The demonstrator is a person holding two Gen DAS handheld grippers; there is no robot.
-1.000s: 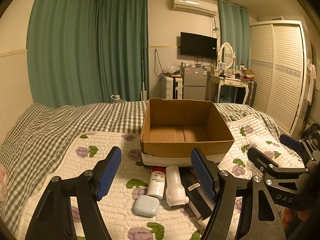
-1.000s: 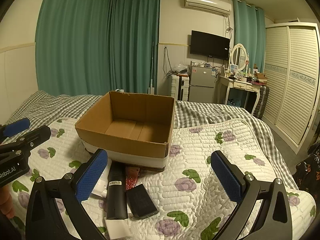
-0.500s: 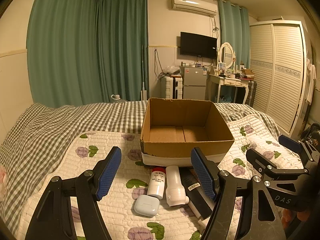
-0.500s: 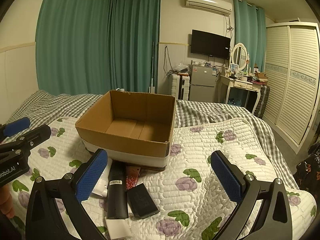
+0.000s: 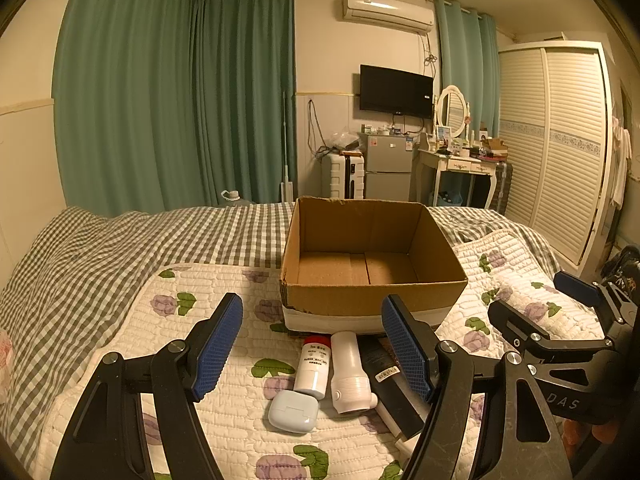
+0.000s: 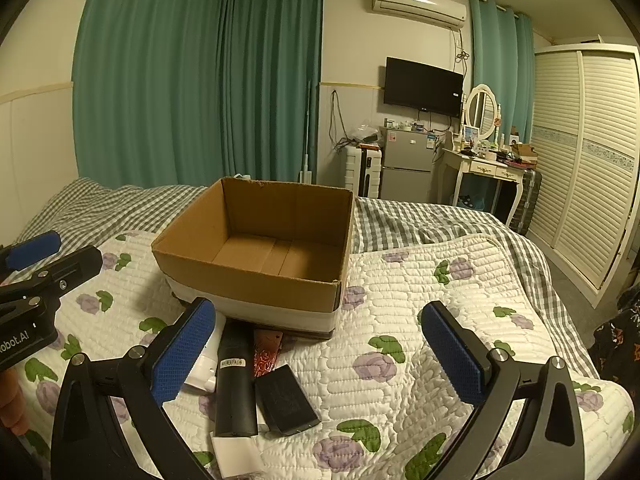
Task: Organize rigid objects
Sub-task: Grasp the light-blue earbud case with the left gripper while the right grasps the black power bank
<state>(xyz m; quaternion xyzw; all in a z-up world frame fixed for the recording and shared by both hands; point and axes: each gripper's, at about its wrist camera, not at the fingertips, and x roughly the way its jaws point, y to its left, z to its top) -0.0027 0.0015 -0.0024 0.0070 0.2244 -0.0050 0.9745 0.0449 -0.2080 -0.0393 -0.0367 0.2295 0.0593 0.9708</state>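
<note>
Right wrist: "obot.AI" on left tool (image 6: 34,250); bottle labels unreadable.

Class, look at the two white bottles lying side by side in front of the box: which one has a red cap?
The slimmer left bottle, its red cap pointing at the box. The fatter bottle beside it is all white.

Green curtains (image 5: 180,96) cover the far wall behind the bed (image 5: 100,248), which wears a checked cover under a floral quilt (image 6: 420,320). An air conditioner (image 5: 386,12) hangs above a dark television (image 5: 396,90). Below stand a small fridge (image 5: 388,168), a white dressing table (image 5: 460,164) with an oval mirror (image 5: 451,110), and a louvred wardrobe (image 5: 556,136).
</note>
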